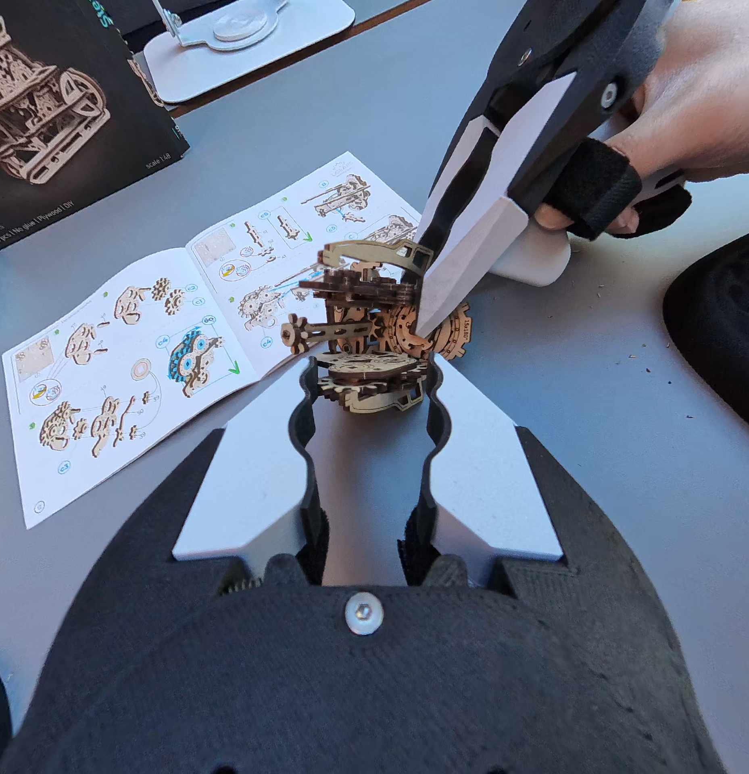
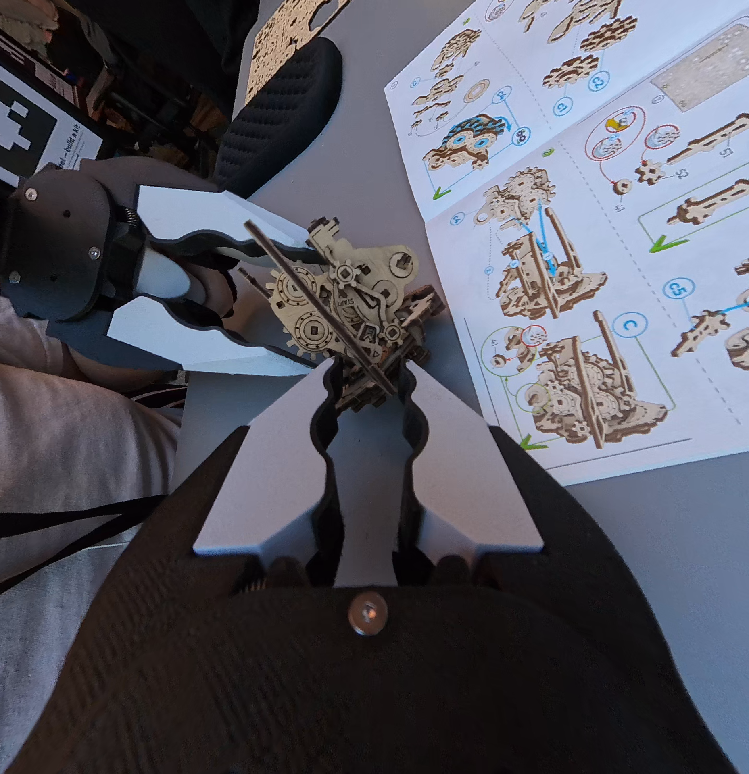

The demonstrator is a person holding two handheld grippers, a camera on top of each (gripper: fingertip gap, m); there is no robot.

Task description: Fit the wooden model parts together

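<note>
A partly built wooden model (image 1: 364, 318) of gears, plates and an axle with a small cog is held above the grey table (image 1: 553, 419). My left gripper (image 1: 370, 368) is shut on the model's lower gear plates. My right gripper (image 1: 418, 293) comes down from the upper right and clamps the model's right side by a large gear. In the right wrist view, my right gripper (image 2: 368, 368) is shut on the near end of the model (image 2: 343, 301). The left gripper (image 2: 314, 305) straddles it from the left. A thin dark strip crosses the model's face.
An open instruction booklet (image 1: 133, 356) lies on the table behind the model and also shows in the right wrist view (image 2: 594, 209). The kit box (image 1: 50, 125) stands far left, with a white stand base (image 1: 247, 46) behind it. A black object (image 1: 720, 335) lies right. A punched plywood sheet (image 2: 289, 37) lies far off. Only a small space, under 4 cm, lies between the two pairs of fingers.
</note>
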